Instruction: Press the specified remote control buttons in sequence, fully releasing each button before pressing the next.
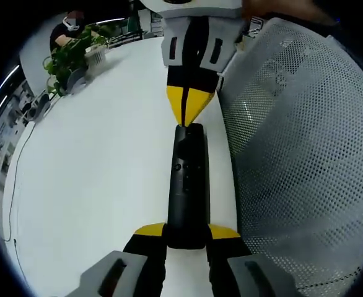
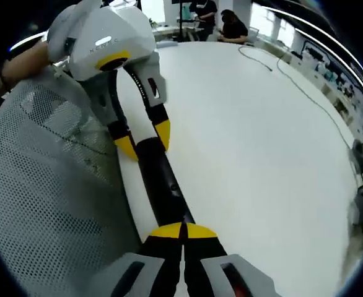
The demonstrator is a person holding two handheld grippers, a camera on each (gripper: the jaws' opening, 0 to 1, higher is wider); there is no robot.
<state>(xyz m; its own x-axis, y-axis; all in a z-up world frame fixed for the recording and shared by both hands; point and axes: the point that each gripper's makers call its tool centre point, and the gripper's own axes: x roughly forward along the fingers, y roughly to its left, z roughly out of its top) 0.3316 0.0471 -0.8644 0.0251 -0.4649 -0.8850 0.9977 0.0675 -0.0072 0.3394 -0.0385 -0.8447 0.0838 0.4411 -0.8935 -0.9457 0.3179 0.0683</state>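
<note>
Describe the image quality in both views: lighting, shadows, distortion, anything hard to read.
Left gripper view: even bright light, soft shadows, the white table near glare; fisheye bends its edge; remote sharp, its button markings too small to read. Right gripper view: same flat light; mesh chair back bulges from distortion; the people in the background are small and blurry.

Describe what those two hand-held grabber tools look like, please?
Both match. The left gripper has two black jaws with yellow tips, set in light grey plastic housings with dark slots. The right gripper shows the same yellow-tipped black jaws and grey housings, one with a red slot. The left gripper's rounded grey body carries a small printed marking, unreadable here.
</note>
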